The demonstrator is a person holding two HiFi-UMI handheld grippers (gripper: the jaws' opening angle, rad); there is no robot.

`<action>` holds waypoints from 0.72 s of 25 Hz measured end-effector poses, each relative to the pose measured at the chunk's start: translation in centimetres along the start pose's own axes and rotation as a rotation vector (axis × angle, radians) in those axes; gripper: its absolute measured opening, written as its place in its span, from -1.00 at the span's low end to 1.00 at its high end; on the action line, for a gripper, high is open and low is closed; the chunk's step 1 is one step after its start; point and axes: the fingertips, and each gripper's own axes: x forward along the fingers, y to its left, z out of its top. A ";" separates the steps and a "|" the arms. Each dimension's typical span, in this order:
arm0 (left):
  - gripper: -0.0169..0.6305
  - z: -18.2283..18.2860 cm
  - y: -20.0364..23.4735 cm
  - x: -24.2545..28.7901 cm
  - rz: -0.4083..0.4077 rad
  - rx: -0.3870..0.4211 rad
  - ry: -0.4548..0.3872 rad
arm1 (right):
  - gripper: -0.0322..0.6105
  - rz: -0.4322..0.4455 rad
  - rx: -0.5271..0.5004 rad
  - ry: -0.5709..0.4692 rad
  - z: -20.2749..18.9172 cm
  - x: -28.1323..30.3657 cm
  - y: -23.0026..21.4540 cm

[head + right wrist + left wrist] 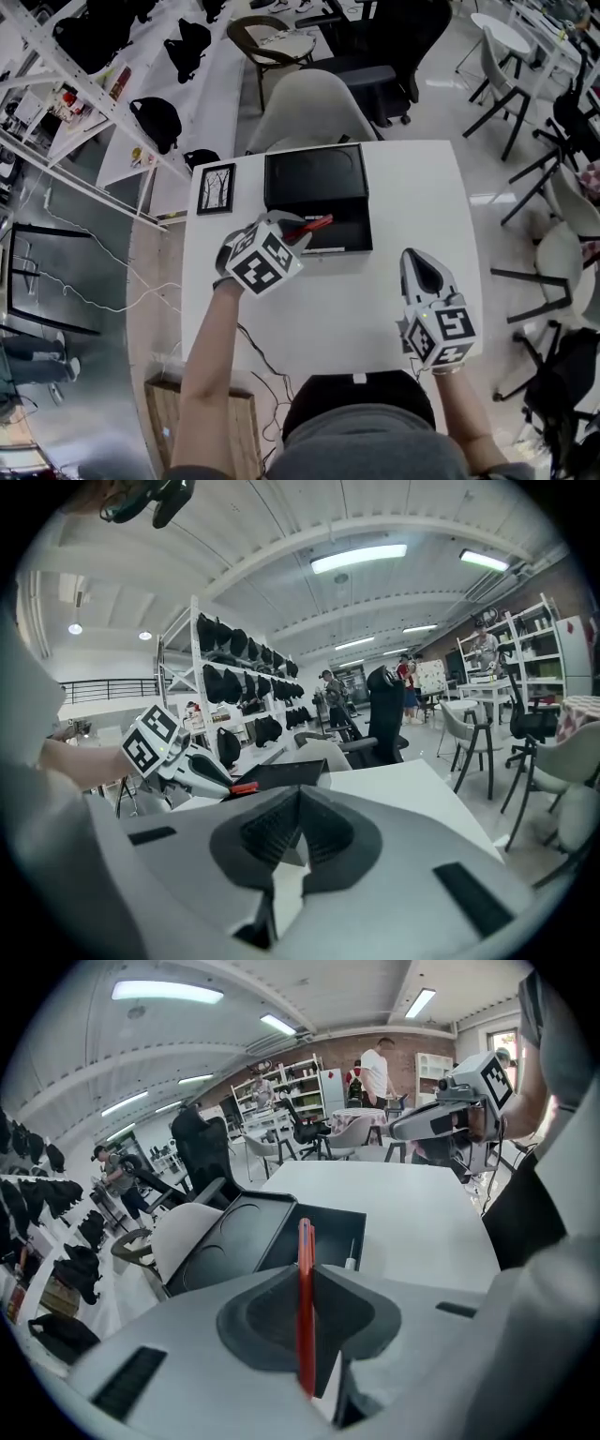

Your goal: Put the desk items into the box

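A black box (330,246) stands open on the white table (394,202), its lid (314,173) flat behind it. My left gripper (298,234) is shut on a thin red item (310,226) at the box's front left corner. In the left gripper view the red item (305,1297) stands on edge between the jaws of the left gripper (305,1274), pointing over the box (323,1232), where a small pen-like thing (350,1258) lies. My right gripper (413,258) hovers at the table's right, shut and empty. In its own view the right gripper (298,794) holds nothing.
A framed picture of trees (216,187) lies left of the lid. A pale chair (314,108) stands behind the table, with more chairs (562,253) to the right. Shelving with black bags (155,122) runs along the left. Cables (84,281) trail on the floor.
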 end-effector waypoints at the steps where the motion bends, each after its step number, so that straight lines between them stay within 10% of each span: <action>1: -0.79 -0.2 0.2 0.3 -0.009 0.004 0.001 | -0.89 -0.012 0.003 -0.001 -0.1 0.0 0.0; 18: -0.79 -2.8 0.5 5.9 -0.158 -0.014 0.027 | -0.89 -0.139 0.015 0.015 -1.3 -0.2 0.7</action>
